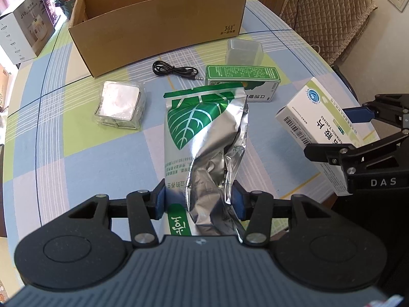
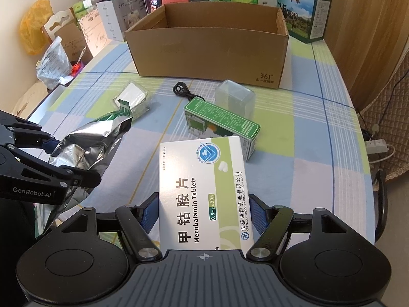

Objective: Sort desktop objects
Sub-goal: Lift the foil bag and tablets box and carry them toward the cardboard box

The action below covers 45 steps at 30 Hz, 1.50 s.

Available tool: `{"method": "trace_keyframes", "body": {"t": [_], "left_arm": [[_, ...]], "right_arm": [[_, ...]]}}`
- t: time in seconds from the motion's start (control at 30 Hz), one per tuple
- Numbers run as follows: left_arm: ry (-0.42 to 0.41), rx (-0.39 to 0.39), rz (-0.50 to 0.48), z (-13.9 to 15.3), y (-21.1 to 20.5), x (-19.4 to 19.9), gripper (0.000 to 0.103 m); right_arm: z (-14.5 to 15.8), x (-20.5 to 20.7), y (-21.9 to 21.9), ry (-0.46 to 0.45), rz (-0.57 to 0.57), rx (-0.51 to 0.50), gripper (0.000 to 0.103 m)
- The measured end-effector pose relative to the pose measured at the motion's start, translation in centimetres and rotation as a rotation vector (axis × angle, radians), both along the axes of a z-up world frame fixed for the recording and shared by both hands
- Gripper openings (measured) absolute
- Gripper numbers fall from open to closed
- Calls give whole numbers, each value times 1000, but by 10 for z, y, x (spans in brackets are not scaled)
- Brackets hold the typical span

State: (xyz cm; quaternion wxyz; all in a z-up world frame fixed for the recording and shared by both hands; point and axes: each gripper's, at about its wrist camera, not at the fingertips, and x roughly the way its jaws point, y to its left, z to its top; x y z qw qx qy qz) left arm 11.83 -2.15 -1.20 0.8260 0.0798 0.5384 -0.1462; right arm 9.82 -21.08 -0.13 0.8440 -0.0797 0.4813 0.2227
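The left tool pinches a crinkly, light foil pouch low down; the right tool pinches a stiff tablet box by its sides.

tablet box: "Mecobalamin Tablets", "0.5mg x 90" | cardboard box: "361°" | left tongs: "GenRobot.AI"

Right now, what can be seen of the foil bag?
The foil bag is a silver pouch with a green leaf print, a green sealed top edge and printed text. It looks crumpled and creased, likely partly empty. The left gripper is shut on its lower part, blue pads pressing both sides, holding it above the checked tablecloth, sealed edge pointing away toward the cardboard box. Nothing else appears to touch it.
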Motion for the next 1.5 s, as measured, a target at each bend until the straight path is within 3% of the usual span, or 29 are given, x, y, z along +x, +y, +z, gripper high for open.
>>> {"method": "trace_keyframes", "body": {"t": [0.5, 1.5], "left_arm": [[-14, 3, 14, 8, 7, 4, 44], [-73, 41, 23, 48, 24, 60, 44]], "right_arm": [[8, 7, 0, -18, -1, -11, 69], [48, 66, 19, -122, 42, -57, 69]]}}
